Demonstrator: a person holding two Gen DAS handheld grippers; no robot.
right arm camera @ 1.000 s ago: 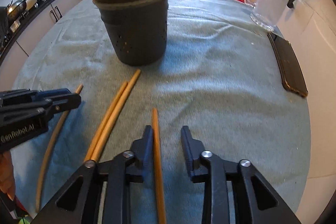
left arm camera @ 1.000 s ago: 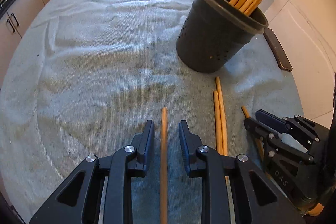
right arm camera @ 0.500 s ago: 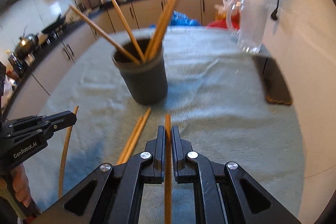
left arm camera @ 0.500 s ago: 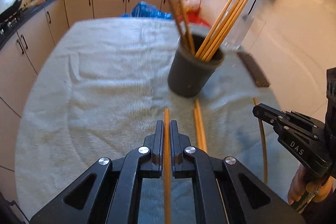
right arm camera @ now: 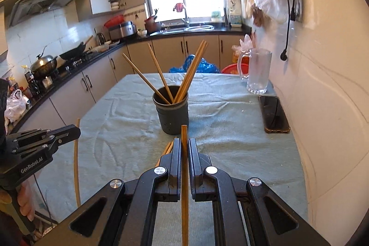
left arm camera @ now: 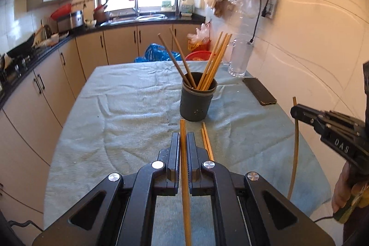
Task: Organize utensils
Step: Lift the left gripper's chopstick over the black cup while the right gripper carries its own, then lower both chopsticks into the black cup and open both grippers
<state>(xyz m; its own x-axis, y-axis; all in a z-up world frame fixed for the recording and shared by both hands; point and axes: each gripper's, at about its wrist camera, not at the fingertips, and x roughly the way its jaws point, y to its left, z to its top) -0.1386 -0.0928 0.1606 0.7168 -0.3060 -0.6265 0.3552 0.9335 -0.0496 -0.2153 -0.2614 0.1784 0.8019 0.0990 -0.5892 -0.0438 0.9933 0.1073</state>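
- Left black two-finger gripper (left arm camera: pixel 183 144): pinching 1 slim wooden chopstick (left arm camera: pixel 184 167), lifted above the pale green towel-covered table (left arm camera: pixel 129 107).
- Right black two-finger gripper (right arm camera: pixel 183 150): pinching another wooden chopstick (right arm camera: pixel 184 176).
- Ahead: dark grey perforated plastic holder (right arm camera: pixel 171 113) with 6 or so chopsticks upright inside.
- On the towel beside the holder: 2 loose chopsticks (left arm camera: pixel 206 142).

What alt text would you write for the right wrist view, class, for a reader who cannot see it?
The right gripper is shut on one chopstick, raised above a towel-covered table and pointing toward a dark holder of chopsticks. The left gripper holds another chopstick at the left; a phone lies right.
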